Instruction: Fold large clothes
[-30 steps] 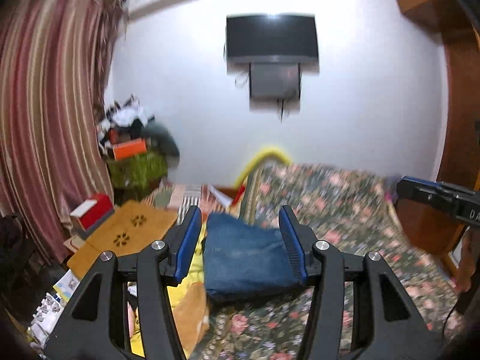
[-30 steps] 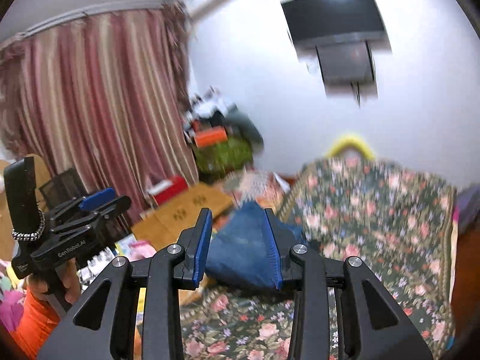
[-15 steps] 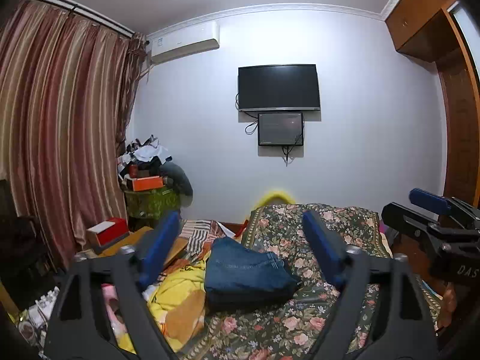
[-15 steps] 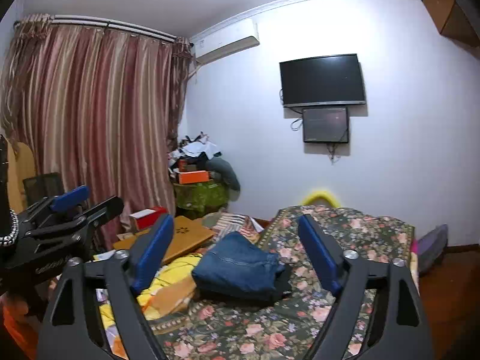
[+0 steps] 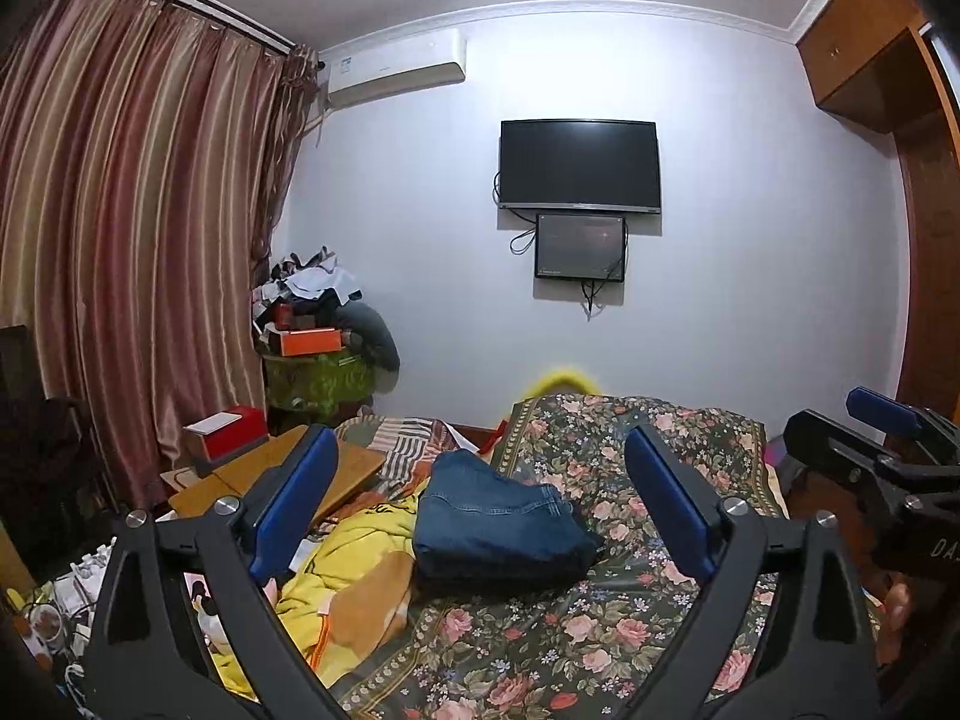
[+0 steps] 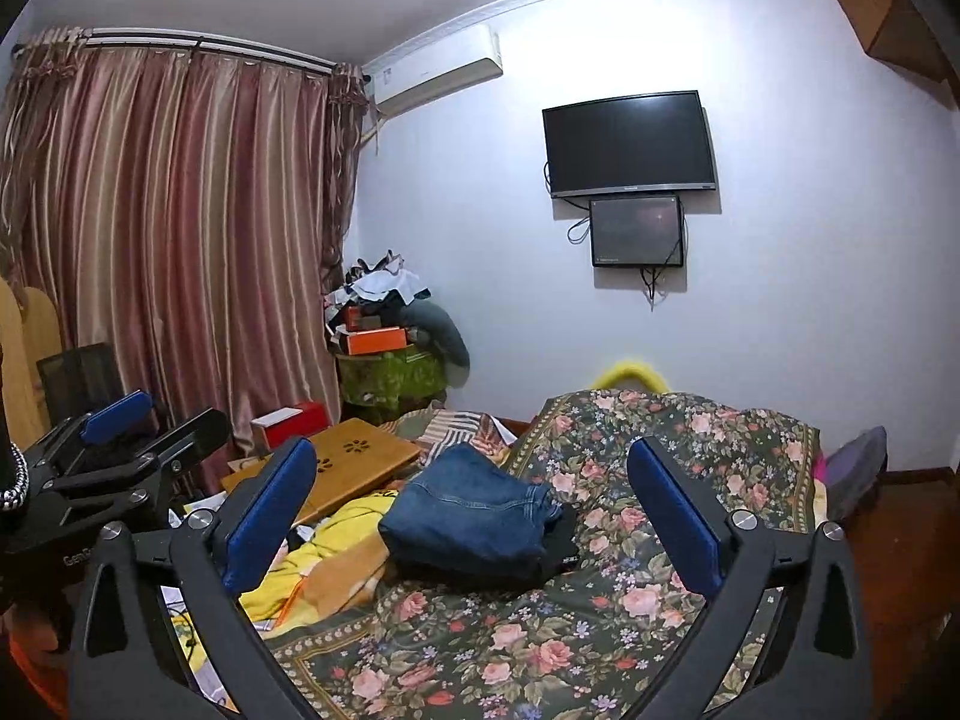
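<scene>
Two hand-held grippers, both spread wide, nothing between the pads. Left hand-held gripper (image 5: 483, 507) and right hand-held gripper (image 6: 471, 513) have just been opening; each points nearly level. Folded jeans (image 5: 498, 525) lie ahead of both, apart from the fingers, on the floral bedspread (image 5: 600, 648). Yellow blanket (image 5: 354, 564) touches the jeans, toward the left finger. Past the left finger: wooden lap surface (image 6: 354, 462), red box (image 6: 291, 423). Wall TV (image 5: 579, 165) straight ahead, above.
</scene>
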Action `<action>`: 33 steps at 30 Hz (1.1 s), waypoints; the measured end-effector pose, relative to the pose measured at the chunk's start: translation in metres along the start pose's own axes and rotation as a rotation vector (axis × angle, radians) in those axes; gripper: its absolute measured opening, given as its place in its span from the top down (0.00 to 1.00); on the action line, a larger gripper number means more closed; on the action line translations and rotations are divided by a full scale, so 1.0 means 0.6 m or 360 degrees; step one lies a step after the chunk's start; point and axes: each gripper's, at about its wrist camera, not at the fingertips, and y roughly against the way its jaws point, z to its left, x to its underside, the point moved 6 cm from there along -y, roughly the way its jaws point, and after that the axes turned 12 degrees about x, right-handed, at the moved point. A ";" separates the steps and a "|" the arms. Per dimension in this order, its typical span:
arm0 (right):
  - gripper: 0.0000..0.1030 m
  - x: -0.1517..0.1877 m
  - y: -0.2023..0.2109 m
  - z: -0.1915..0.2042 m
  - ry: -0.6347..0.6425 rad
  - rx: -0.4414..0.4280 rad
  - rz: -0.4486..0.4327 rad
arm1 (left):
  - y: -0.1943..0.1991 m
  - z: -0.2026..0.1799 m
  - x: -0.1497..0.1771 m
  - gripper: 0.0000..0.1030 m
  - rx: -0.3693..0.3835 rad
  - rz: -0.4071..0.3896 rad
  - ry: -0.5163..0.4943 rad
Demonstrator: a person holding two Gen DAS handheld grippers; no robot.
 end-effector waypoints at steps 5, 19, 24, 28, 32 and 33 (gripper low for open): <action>0.00 0.005 0.005 0.000 0.0004 0.0001 -0.0004 | 0.001 -0.006 0.005 0.05 -0.0009 0.0002 -0.0004; 0.00 0.018 0.009 -0.004 0.0002 0.0013 0.0047 | -0.010 -0.019 0.017 0.03 -0.0012 0.0026 -0.0041; 0.00 0.020 0.010 -0.004 -0.0001 0.0020 0.0061 | -0.013 -0.019 0.019 0.03 -0.0001 0.0036 -0.0032; 0.00 0.019 0.010 -0.004 -0.0002 0.0021 0.0072 | -0.016 -0.016 0.021 0.03 0.0003 0.0046 -0.0024; 0.00 0.018 0.012 -0.005 0.0001 0.0030 0.0078 | -0.018 -0.013 0.021 0.03 0.0005 0.0039 -0.0014; 0.00 0.018 0.012 -0.006 0.0000 0.0032 0.0080 | -0.018 -0.013 0.020 0.03 0.0011 0.0040 -0.0009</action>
